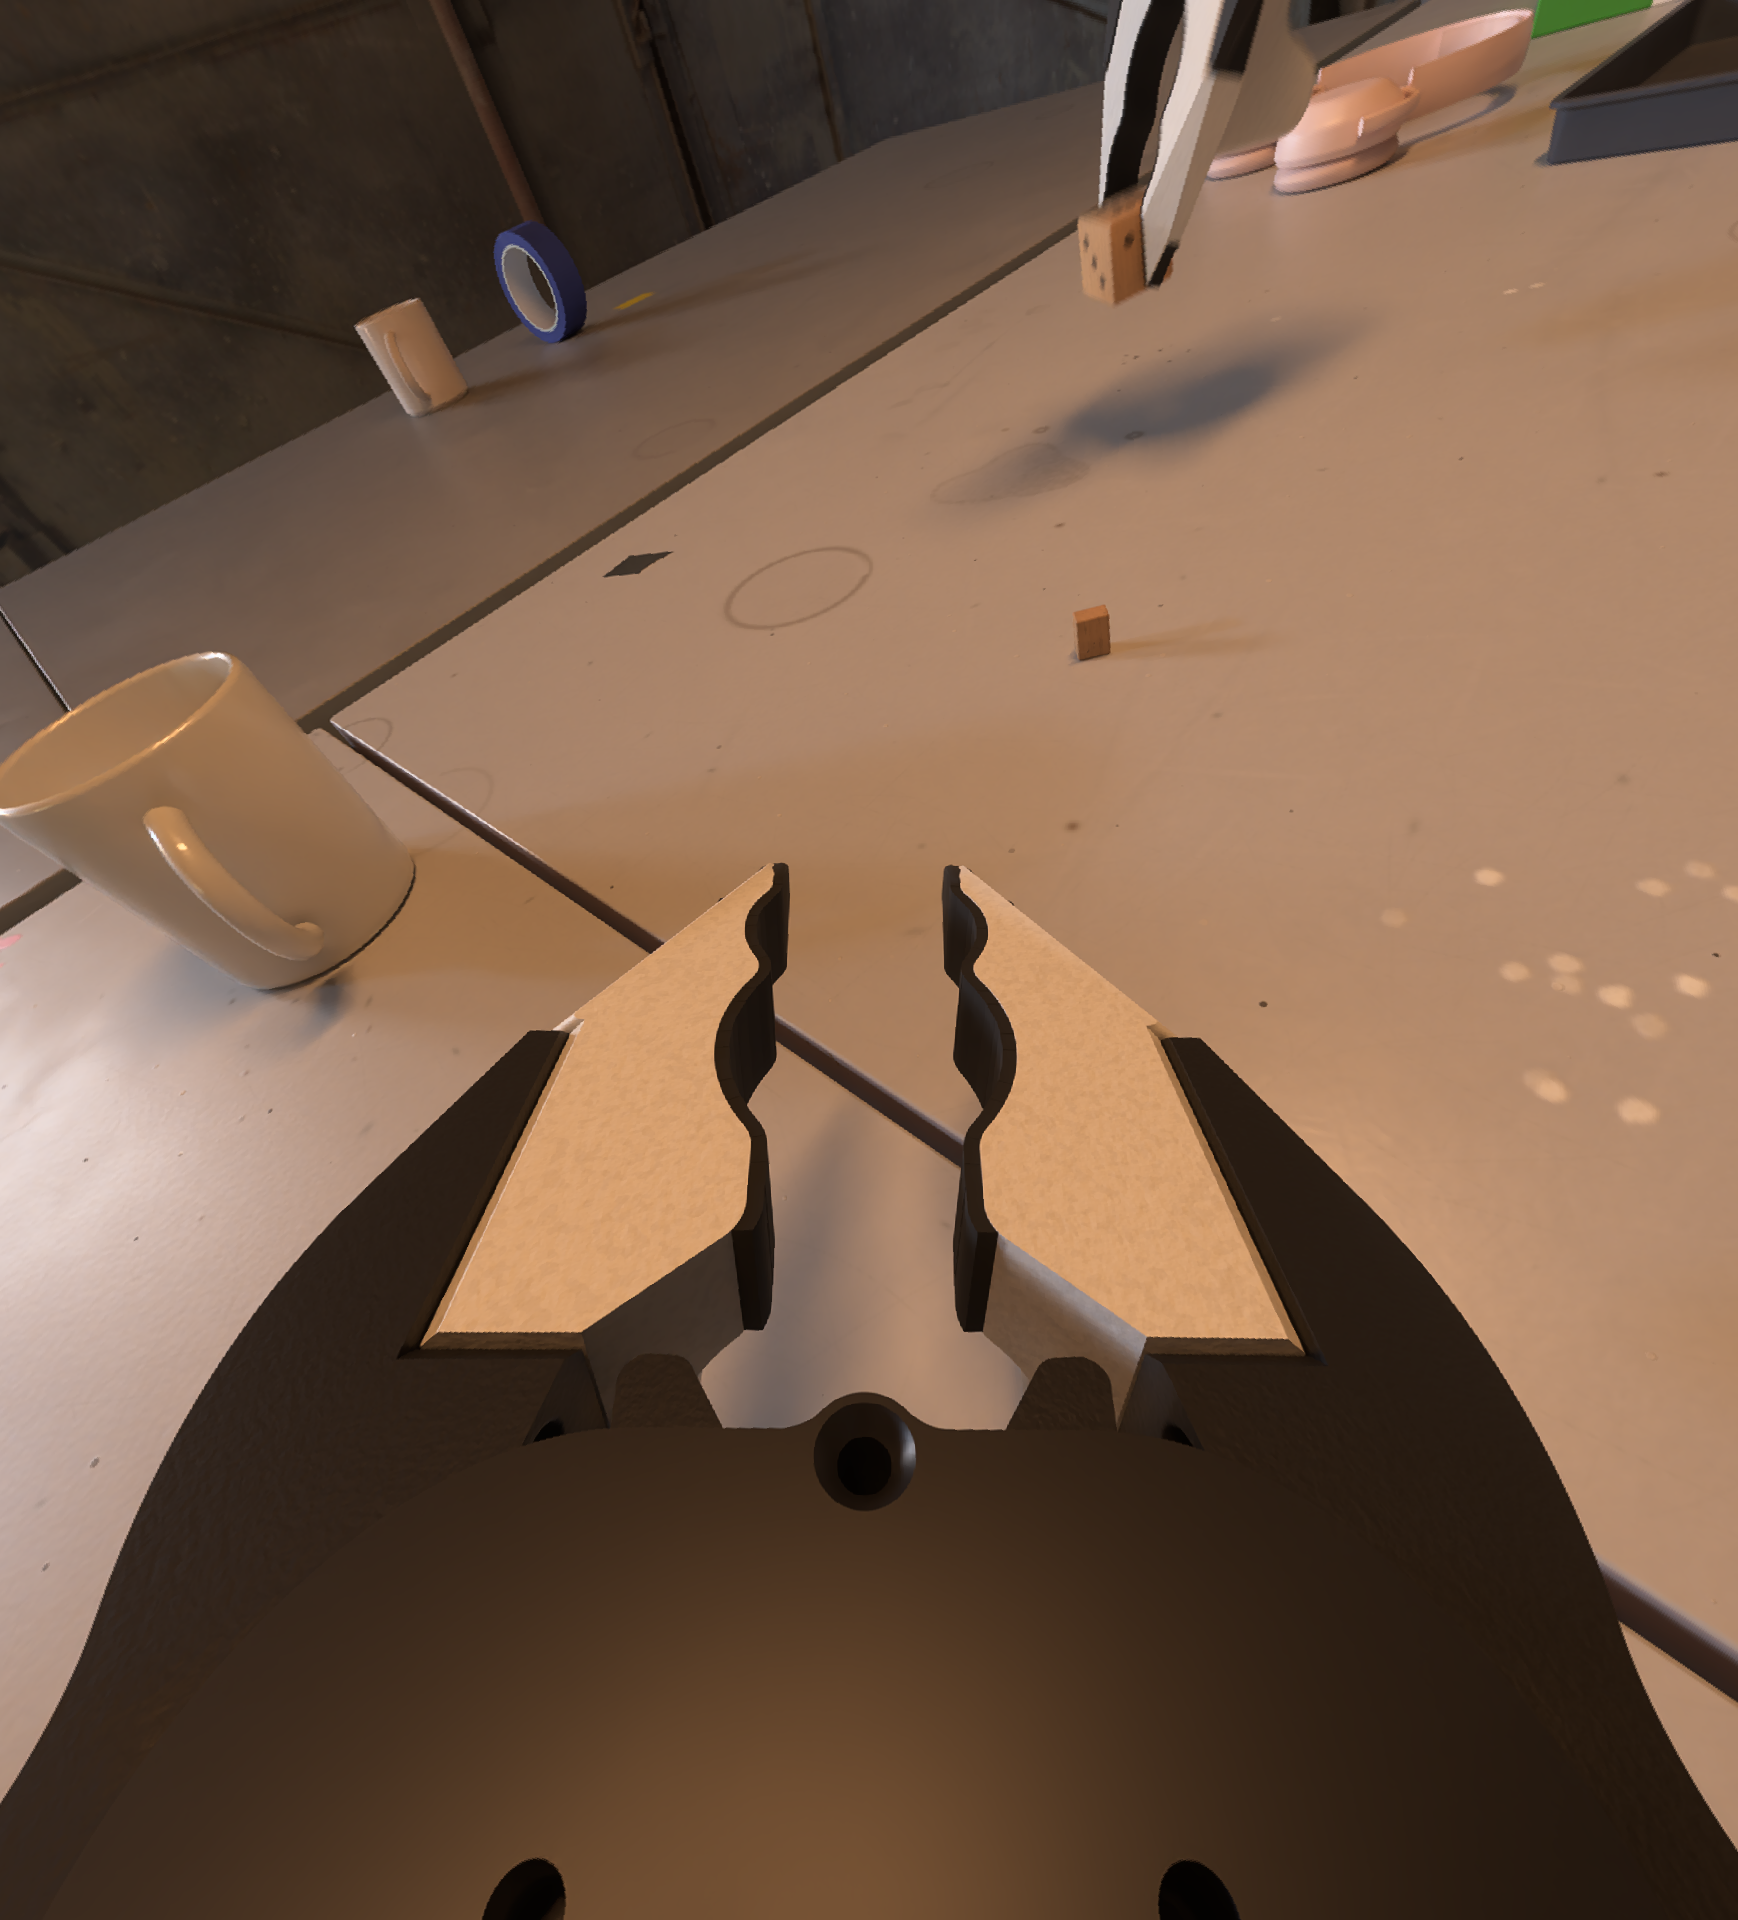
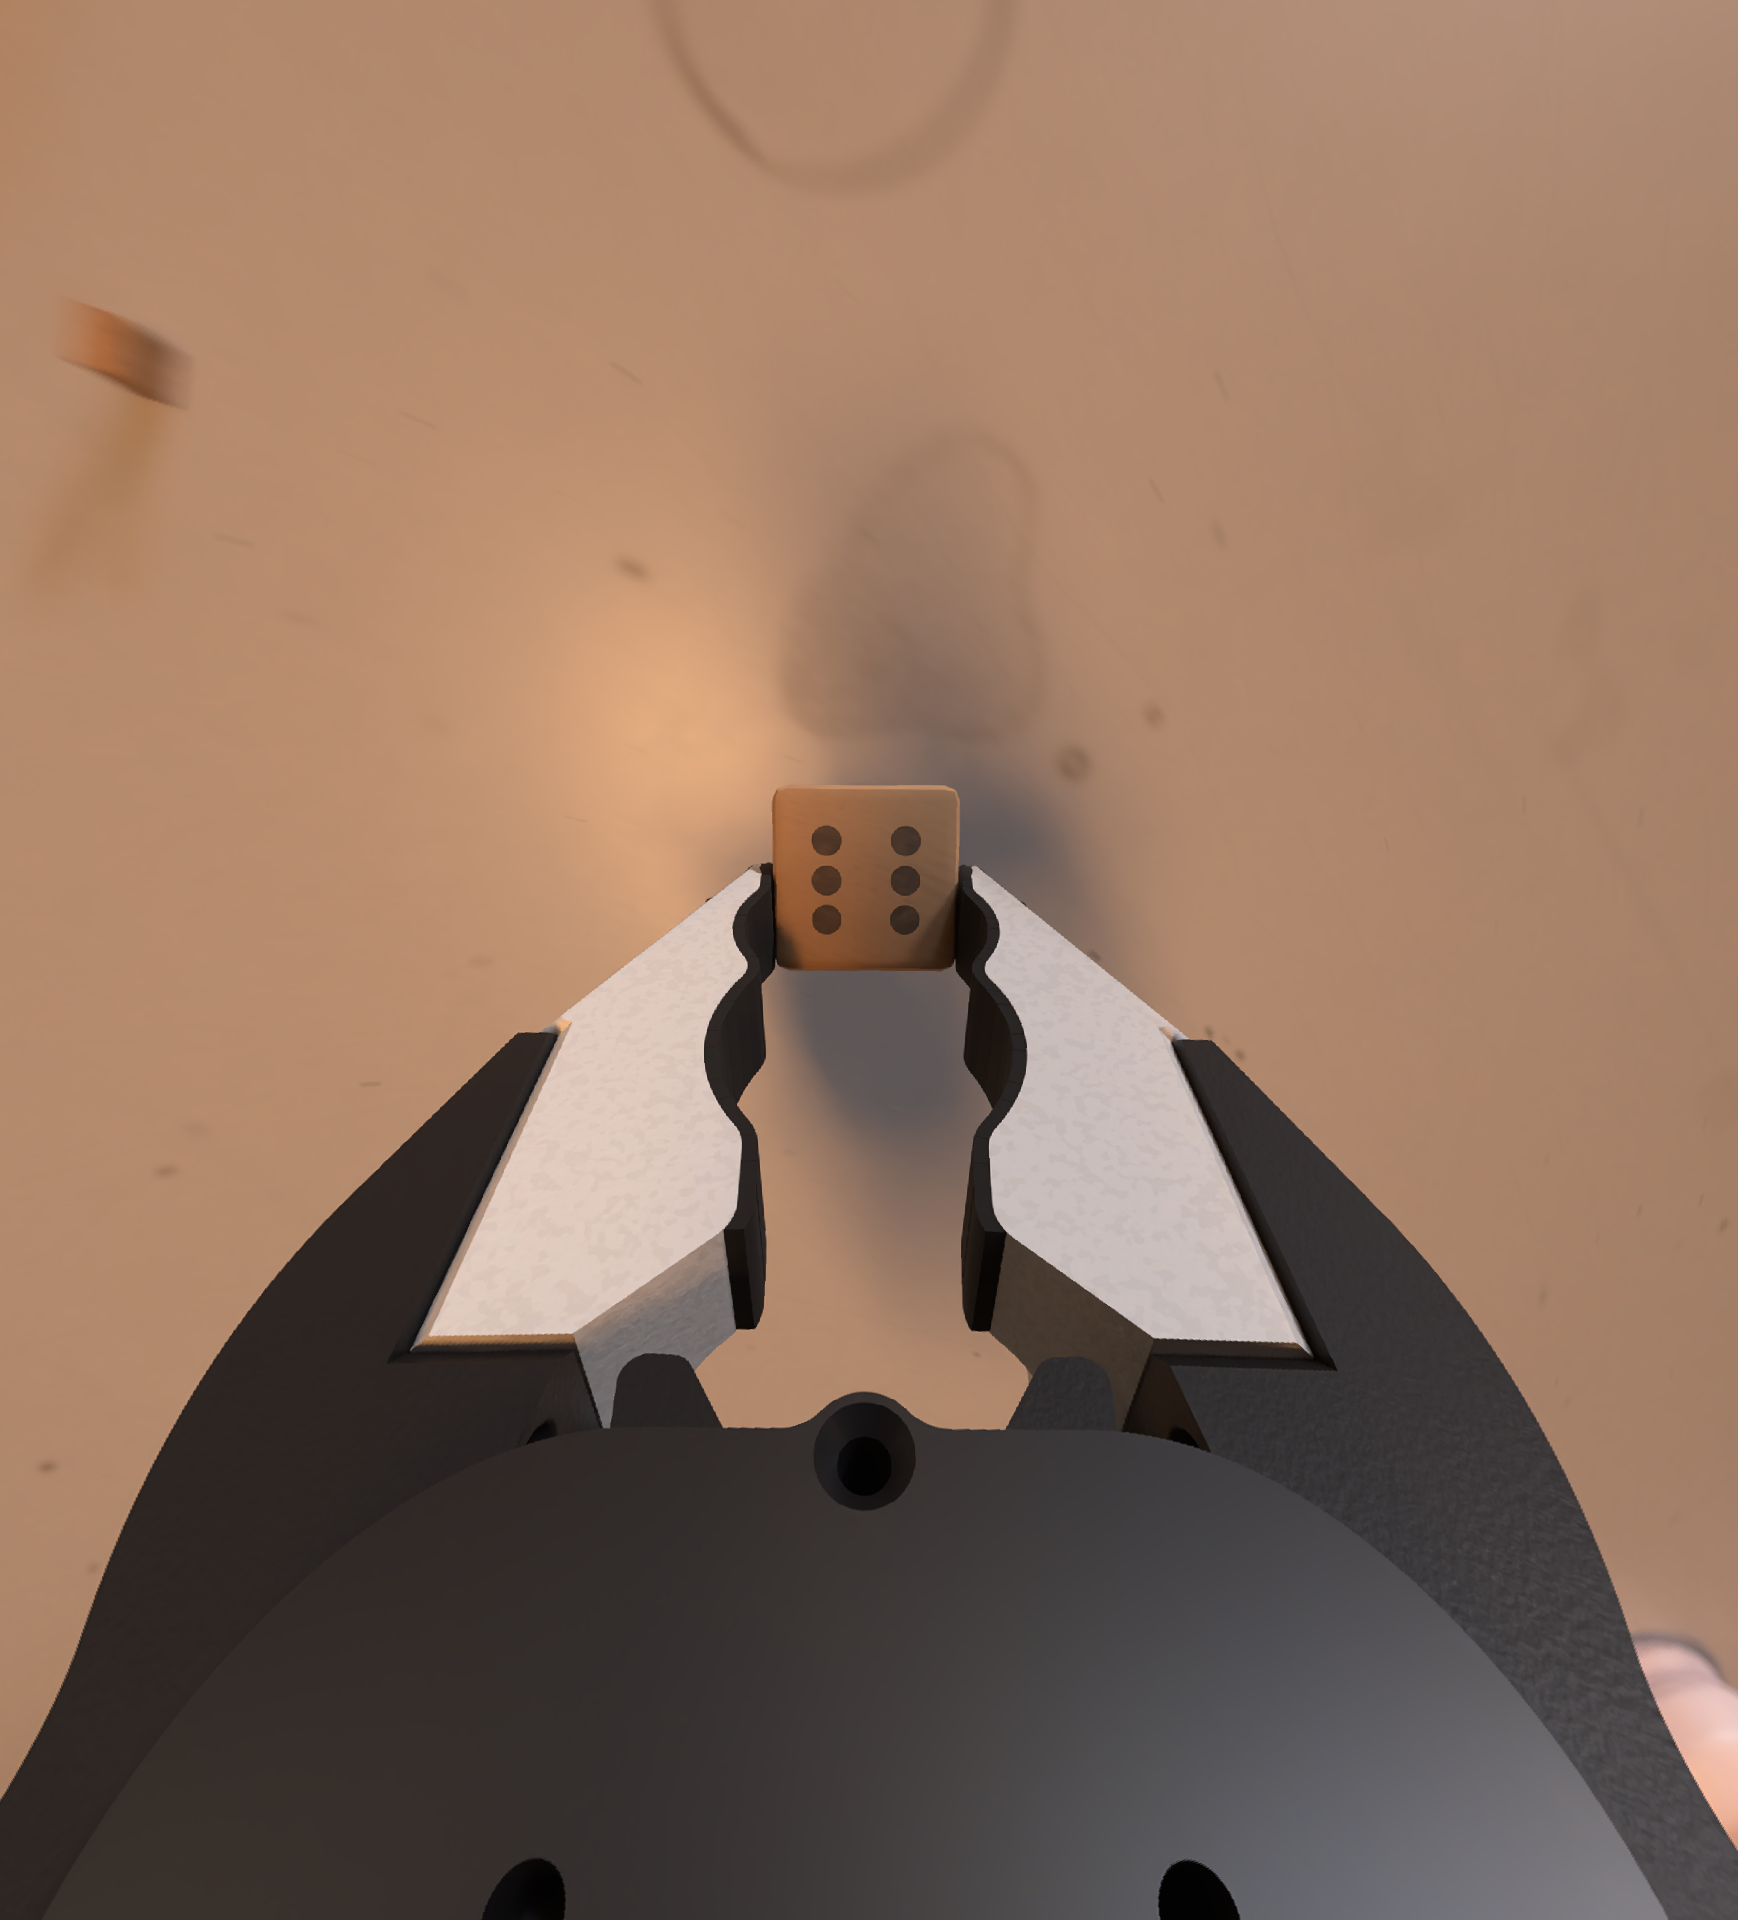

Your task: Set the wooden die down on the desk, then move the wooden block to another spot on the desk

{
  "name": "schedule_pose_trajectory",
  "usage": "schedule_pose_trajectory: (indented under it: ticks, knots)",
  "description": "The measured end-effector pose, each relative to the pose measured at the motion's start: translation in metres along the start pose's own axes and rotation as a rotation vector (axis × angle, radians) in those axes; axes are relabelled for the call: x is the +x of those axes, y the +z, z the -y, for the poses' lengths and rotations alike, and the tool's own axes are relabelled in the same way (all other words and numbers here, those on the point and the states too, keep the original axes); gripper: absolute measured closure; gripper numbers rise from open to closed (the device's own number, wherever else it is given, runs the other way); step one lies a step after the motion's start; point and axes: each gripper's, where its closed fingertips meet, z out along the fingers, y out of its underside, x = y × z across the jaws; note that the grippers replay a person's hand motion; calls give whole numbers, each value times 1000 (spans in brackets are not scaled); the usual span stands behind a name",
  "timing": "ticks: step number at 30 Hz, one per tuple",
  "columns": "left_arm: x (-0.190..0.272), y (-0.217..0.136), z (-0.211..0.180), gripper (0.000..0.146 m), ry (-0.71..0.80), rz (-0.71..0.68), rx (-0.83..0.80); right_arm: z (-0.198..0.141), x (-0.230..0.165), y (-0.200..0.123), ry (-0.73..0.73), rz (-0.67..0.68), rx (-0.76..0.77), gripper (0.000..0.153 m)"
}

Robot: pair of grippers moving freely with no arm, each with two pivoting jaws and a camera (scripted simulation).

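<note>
Die (image 2: pixel 865 878) held aloft in the right gripper (image 2: pixel 865 914), its jaws clamped on two opposite sides near the tips, six-pip face toward the wrist camera, a soft shadow on the table (image 2: pixel 325 831) below. In the left wrist view the same die (image 1: pixel 1112 255) hangs clear of the table, far right. Block (image 1: pixel 1091 633) stands alone nearer, well apart from it. Left gripper (image 1: pixel 865 914) hovers low, jaws parted and empty, a mug (image 1: pixel 210 821) to its left.
</note>
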Motion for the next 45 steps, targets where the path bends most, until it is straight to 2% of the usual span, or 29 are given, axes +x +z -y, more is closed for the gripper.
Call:
schedule_pose_trajectory:
  ticks: [4, 6, 10, 14, 19, 22, 32, 33, 35, 36, 41, 45]
  knots:
    - [-2, 0, 1, 116, -15, -4, 4, 48, -90, -43, -214, 55, 165, 118]
    - [-3, 0, 2, 116, -23, -6, 7, 62, -145, -46, -340, 94, 185, 119]
    - [-2, -1, 2, 116, -23, -5, 7, 66, -237, -13, -506, 169, 131, 119]
    - [-2, -4, 4, 116, 1, 10, 9, 67, -281, 32, -515, 212, 99, 119]
    - [0, -4, 5, 116, 15, 8, 7, 79, -284, 63, -371, 229, 97, 119]
    - [1, -4, 5, 116, 21, 3, 8, 77, -281, 73, -345, 212, 67, 119]
    - [2, -3, 4, 116, 22, -5, 1, 75, -282, 72, -347, 102, 108, 118]
    - [2, -3, 4, 116, 21, -5, 0, 75, -282, 71, -335, 106, 122, 108]
    - [2, -3, 4, 116, 20, -4, 0, 80, -283, 65, -292, 120, 187, 88]
    - [2, -4, 4, 116, 20, -3, 2, 83, -283, 59, -268, 122, 231, 86]
    - [2, -4, 5, 116, 9, -1, 8, 91, -272, 17, -179, 62, 477, 84]
    - [3, -3, 5, 116, 4, -5, 8, 80, -235, -32, -77, -43, 613, 86]
